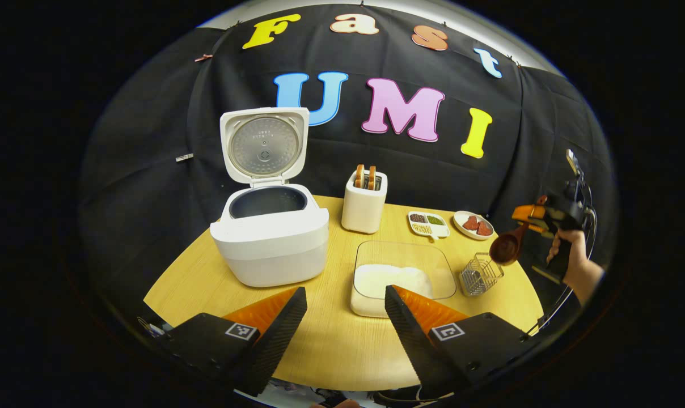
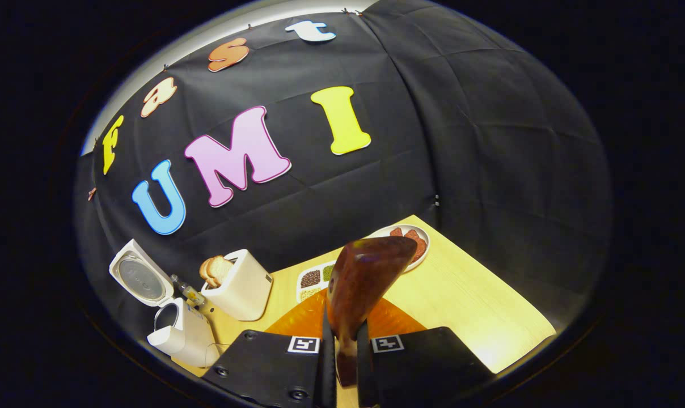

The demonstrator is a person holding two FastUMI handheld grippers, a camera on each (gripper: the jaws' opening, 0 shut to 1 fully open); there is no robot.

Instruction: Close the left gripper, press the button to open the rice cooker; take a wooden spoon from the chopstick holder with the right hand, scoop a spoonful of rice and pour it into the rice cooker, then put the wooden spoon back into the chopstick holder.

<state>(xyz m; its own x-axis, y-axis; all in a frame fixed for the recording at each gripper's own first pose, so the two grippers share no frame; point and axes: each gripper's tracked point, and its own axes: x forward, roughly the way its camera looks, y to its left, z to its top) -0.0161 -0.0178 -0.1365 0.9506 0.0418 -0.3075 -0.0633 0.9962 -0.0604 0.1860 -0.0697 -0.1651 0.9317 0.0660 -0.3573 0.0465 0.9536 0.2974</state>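
The white rice cooker (image 1: 269,241) stands at the table's left with its lid (image 1: 265,144) swung up and the dark inner pot showing. A clear container of white rice (image 1: 396,277) sits in front of my left gripper (image 1: 345,292), which is open and holds nothing. At the far right, a hand holds my right gripper (image 1: 532,218), which is shut on the handle of the wooden spoon (image 1: 507,246). The spoon's bowl hangs just above the wire chopstick holder (image 1: 481,275). In the right gripper view the spoon (image 2: 365,277) stands up between my right gripper's (image 2: 347,351) fingers, with the cooker (image 2: 178,334) far left.
A white toaster (image 1: 365,201) with bread slices stands behind the rice container. A small divided tray of grains (image 1: 428,224) and a plate of red pieces (image 1: 474,225) lie at the back right. The round wooden table's edge (image 1: 524,272) curves close to the holder.
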